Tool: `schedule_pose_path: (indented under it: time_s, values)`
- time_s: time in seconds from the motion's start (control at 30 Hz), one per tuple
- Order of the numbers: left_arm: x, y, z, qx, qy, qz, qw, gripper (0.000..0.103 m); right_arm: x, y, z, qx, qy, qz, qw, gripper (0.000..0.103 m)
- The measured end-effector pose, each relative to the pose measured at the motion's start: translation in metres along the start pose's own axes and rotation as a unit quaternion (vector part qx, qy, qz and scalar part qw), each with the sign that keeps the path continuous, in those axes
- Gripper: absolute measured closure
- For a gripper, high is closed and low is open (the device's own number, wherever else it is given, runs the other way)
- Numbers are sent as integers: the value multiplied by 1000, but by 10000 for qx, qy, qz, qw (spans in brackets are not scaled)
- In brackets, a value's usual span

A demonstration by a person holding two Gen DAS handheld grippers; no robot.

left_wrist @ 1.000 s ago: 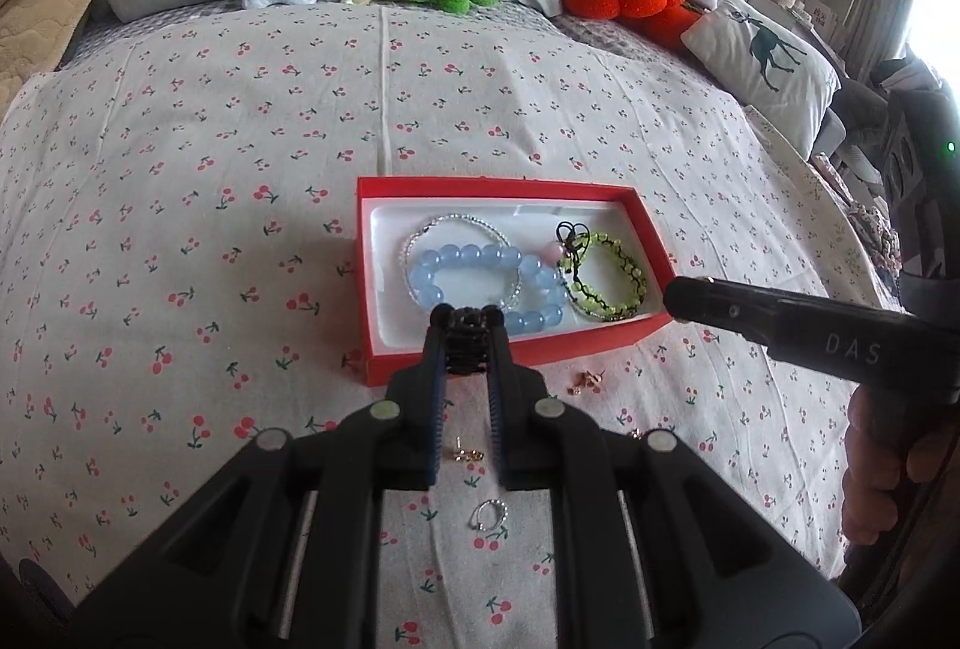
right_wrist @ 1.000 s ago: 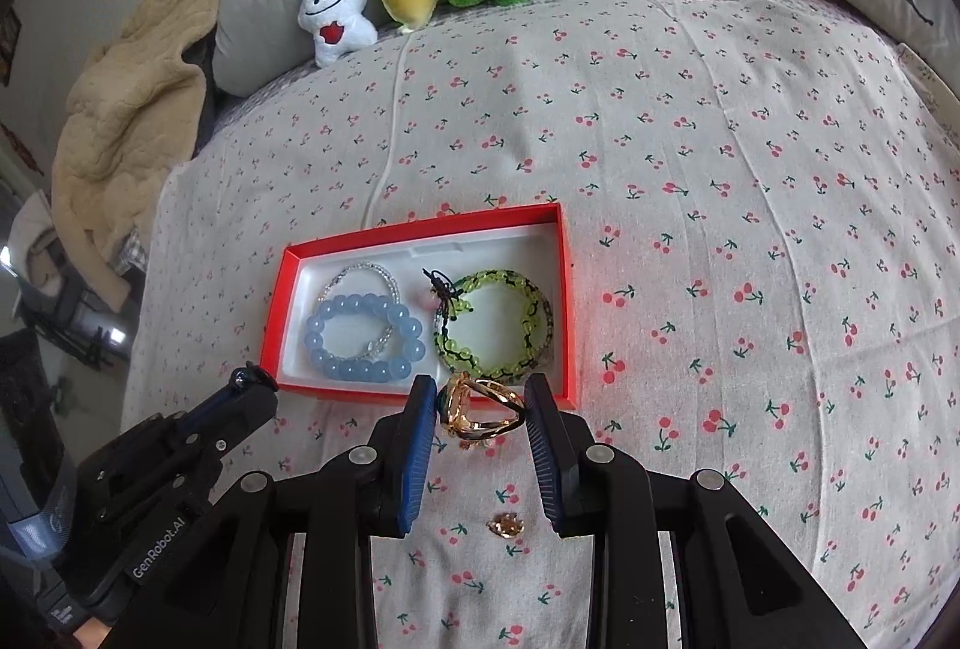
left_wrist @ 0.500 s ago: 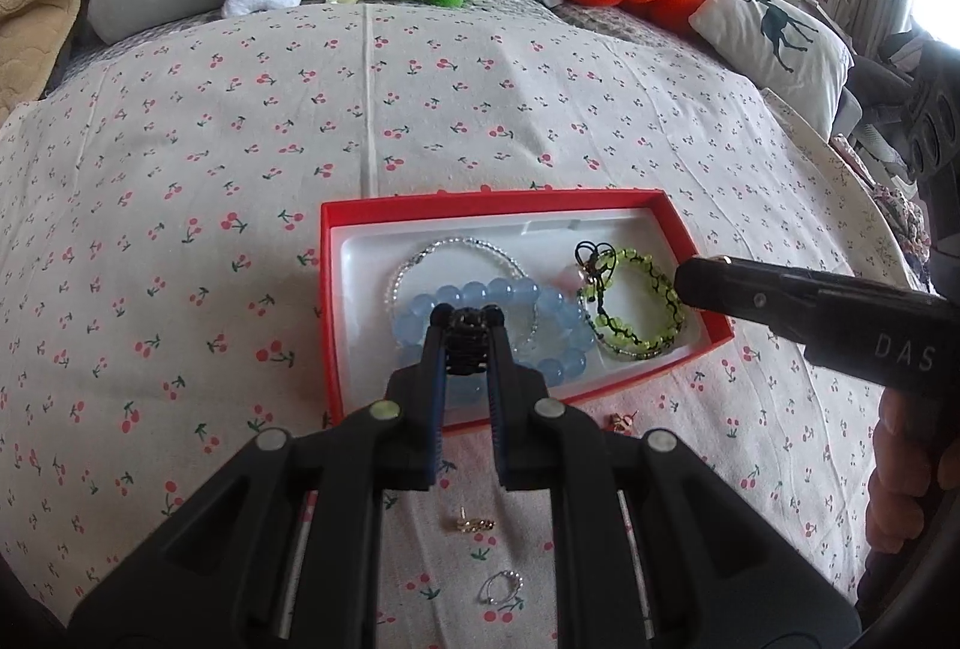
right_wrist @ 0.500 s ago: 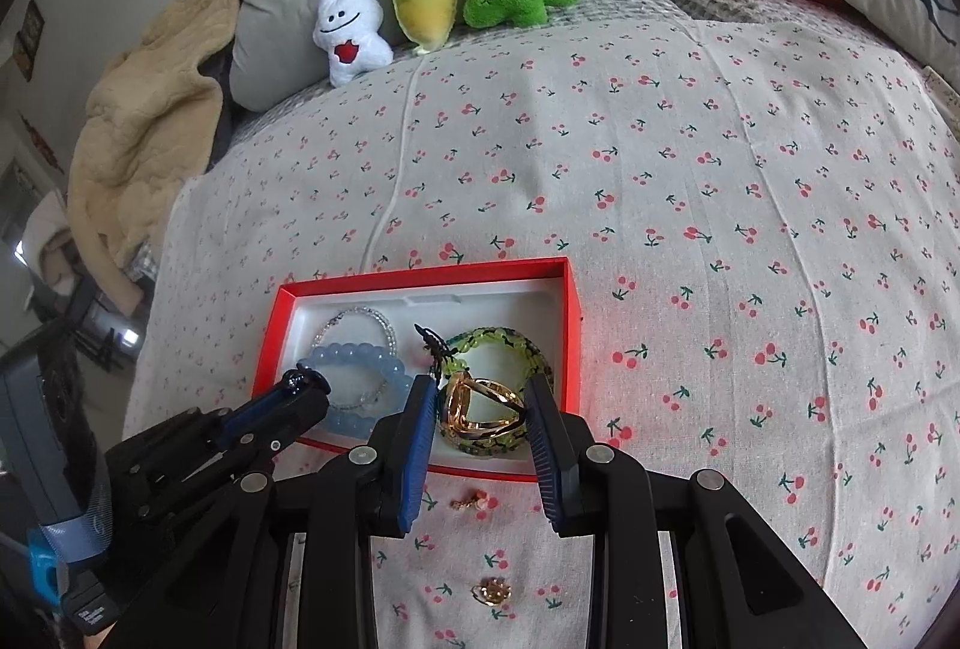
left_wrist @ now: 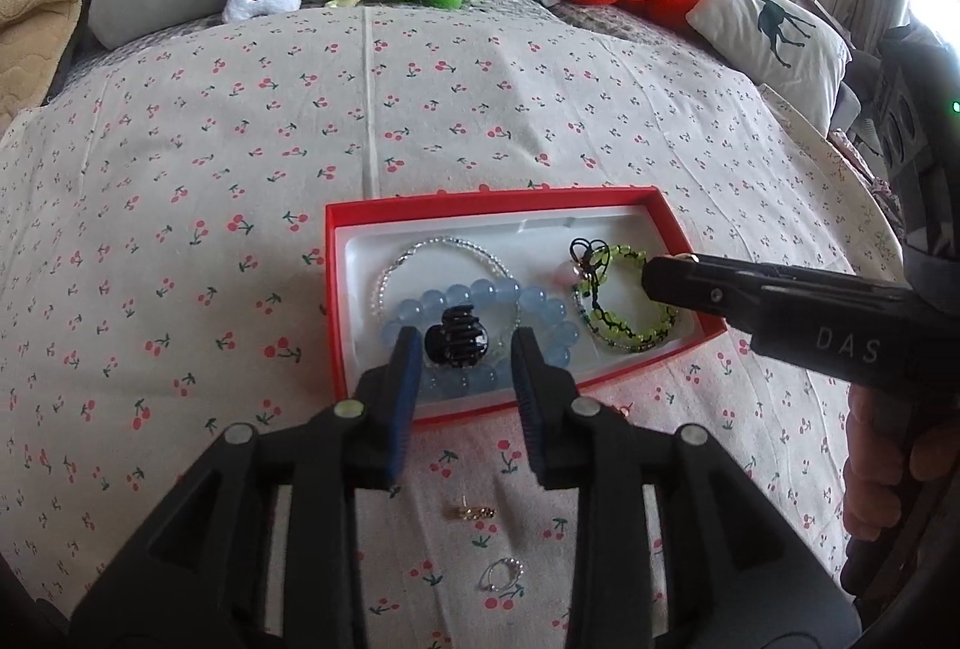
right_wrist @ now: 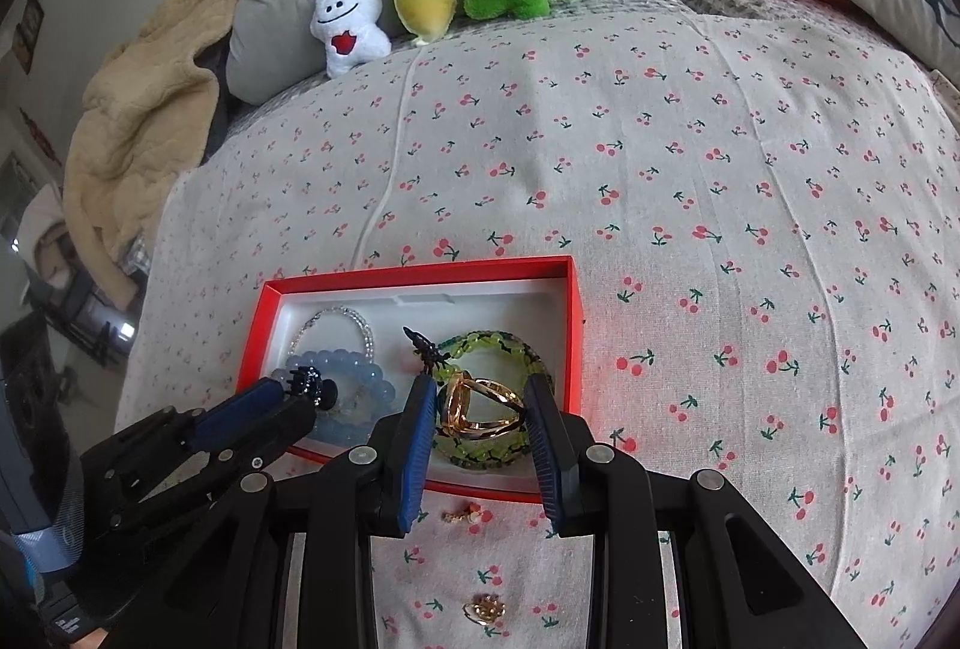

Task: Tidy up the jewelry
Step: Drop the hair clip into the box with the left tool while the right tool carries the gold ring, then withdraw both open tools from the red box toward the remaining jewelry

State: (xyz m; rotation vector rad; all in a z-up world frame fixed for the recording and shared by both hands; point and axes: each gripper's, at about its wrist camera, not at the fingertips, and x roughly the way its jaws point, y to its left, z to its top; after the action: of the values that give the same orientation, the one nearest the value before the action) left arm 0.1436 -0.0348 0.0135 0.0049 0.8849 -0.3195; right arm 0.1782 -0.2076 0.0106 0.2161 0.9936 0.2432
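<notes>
Left jaws just opened, freeing one black clip (left_wrist: 456,344); right jaws grip one gold bangle (right_wrist: 480,405).

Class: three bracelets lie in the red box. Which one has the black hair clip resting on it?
The blue bead bracelet. The black hair clip sits within its ring of large round beads, unlike the thin clear bead bracelet behind it and the green woven bracelet on the box's other side.

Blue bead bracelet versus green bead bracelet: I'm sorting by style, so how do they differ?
The blue bead bracelet has big, smooth, round pale-blue beads; the green bead bracelet has small yellow-green beads woven with black cord. The blue one lies in the middle of the red box, with a black hair clip lying on it; the green one lies at the right end, with a knotted black tie. Both lie flat inside the box.
</notes>
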Motion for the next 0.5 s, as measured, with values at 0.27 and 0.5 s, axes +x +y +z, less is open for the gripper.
schedule_pose_path:
  time_s: [0.27,0.5]
  values:
    - [-28,10,-6,-150,-85,88,9998,47,1,1,-1,-5,6,-45,10000,72]
    - [-33,19,-18,-280,215,298,9989,35,-15,2,-3,70,-163,1,9998,41]
